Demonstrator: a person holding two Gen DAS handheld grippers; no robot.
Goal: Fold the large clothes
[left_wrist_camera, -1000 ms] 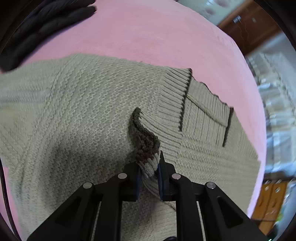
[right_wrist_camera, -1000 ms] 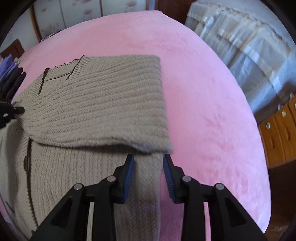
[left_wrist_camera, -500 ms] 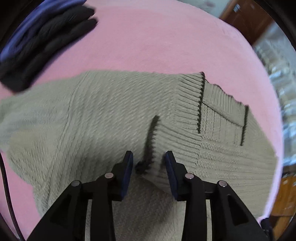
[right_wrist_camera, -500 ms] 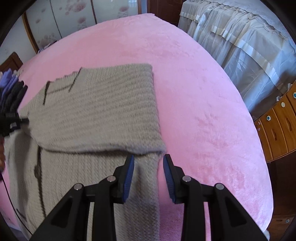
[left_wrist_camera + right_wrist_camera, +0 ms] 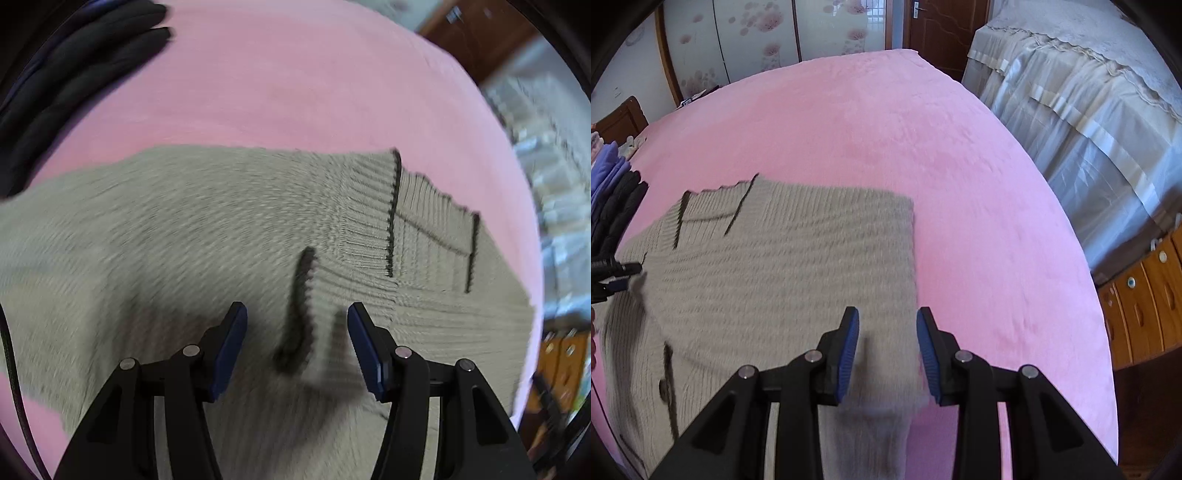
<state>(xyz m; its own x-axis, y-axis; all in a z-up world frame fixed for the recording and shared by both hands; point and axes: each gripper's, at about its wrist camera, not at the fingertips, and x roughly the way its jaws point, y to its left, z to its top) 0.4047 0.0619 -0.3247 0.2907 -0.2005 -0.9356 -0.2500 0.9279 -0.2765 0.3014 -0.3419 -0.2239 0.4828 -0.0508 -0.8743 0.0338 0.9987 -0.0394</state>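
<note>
A beige knitted cardigan [image 5: 184, 229] with dark trim lies partly folded on a pink blanket [image 5: 295, 85]. My left gripper [image 5: 295, 336] is open and empty, just above the dark-edged front band [image 5: 299, 295] of the folded part. In the right wrist view the cardigan [image 5: 783, 251] has its lower part folded over its body. My right gripper [image 5: 888, 343] is open and empty above the folded edge near the cardigan's right side. The left gripper's fingertips [image 5: 617, 271] show at the far left.
A stack of dark and purple folded clothes [image 5: 613, 195] lies at the blanket's left edge, also in the left wrist view [image 5: 66, 85]. A second bed with a pale cover [image 5: 1082, 103] and a wooden drawer unit [image 5: 1145, 295] stand to the right.
My left gripper let go of the dark-trimmed edge, opened wide and pulled back. The edge now lies on the cardigan. My right gripper stayed open and rose away.
</note>
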